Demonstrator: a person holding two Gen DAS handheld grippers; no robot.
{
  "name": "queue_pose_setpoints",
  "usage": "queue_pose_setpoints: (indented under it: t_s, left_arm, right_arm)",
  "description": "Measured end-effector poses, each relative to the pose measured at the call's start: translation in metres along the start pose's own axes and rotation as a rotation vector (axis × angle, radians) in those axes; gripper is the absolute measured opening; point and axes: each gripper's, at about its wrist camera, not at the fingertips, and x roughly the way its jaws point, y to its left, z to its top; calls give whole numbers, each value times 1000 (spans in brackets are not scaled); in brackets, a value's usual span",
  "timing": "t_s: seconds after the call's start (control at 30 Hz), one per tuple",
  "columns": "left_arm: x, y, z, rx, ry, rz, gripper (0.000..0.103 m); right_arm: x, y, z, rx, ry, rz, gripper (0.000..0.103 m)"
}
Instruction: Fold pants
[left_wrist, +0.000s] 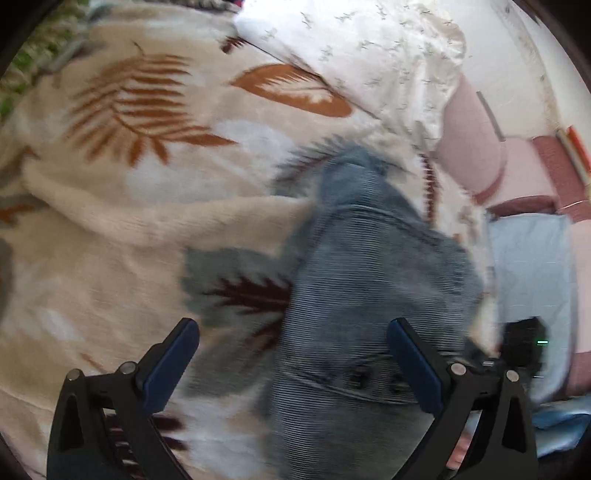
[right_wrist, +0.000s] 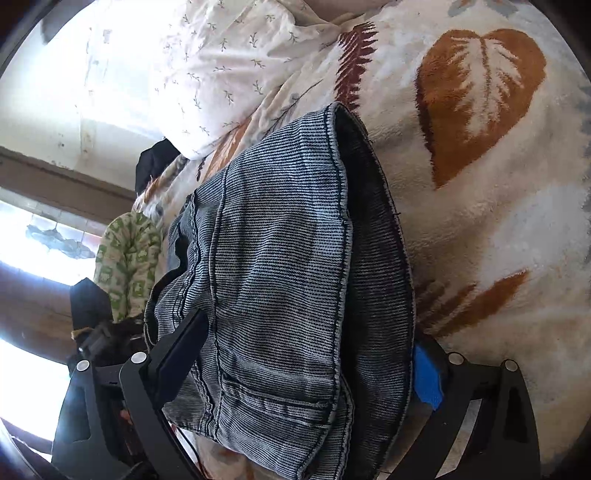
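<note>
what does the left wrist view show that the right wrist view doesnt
Only the left wrist view shows the pink cushions, a pale blue cloth beside them, and the left gripper open above the pants, holding nothing.

Only the right wrist view shows a bright window, a green patterned cloth, and the right gripper, its fingers spread either side of the denim.

Both show the striped denim pants lying on the leaf-print blanket and a white sprigged pillow.
</note>
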Motion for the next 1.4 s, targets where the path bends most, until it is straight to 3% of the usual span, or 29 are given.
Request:
queue_pose_setpoints:
  t_s: [0.2, 0.33, 0.43, 0.6, 0.8, 0.87, 0.93, 1.07, 1.23, 1.4]
  left_arm:
    - [15, -11, 4, -29, 22, 10, 103]
    - [19, -35, 4, 9, 26, -68, 103]
    - [25, -48, 4, 54, 21, -13, 103]
    - [39, -36, 5, 6, 29, -44, 103]
    - [41, -50, -3, 88, 1, 1, 100]
    - [41, -55, -4, 111, -11, 30, 94]
    - [38, -59, -5, 130, -32, 46, 78]
    - [33, -61, -8, 160, -57, 60, 66]
    - [21, -71, -15, 222, -111, 99, 47]
    - [6, -79, -20, 254, -166, 119, 38]
  right_arm:
    - [0, 0, 0, 1, -1, 1, 98]
    - [-1, -1, 0, 4, -3, 4, 98]
    - [-2, -3, 1, 9, -6, 7, 97]
    - [-4, -8, 1, 26, -7, 4, 84]
    - [-1, -7, 0, 26, -18, 4, 79]
    - [1, -7, -1, 30, -29, 12, 83]
    - [2, -2, -2, 6, -36, -2, 81]
    - [3, 6, -4, -13, -17, 17, 47]
    - [-2, 15, -5, -36, -30, 9, 35]
    - [-7, 25, -6, -50, -49, 15, 31]
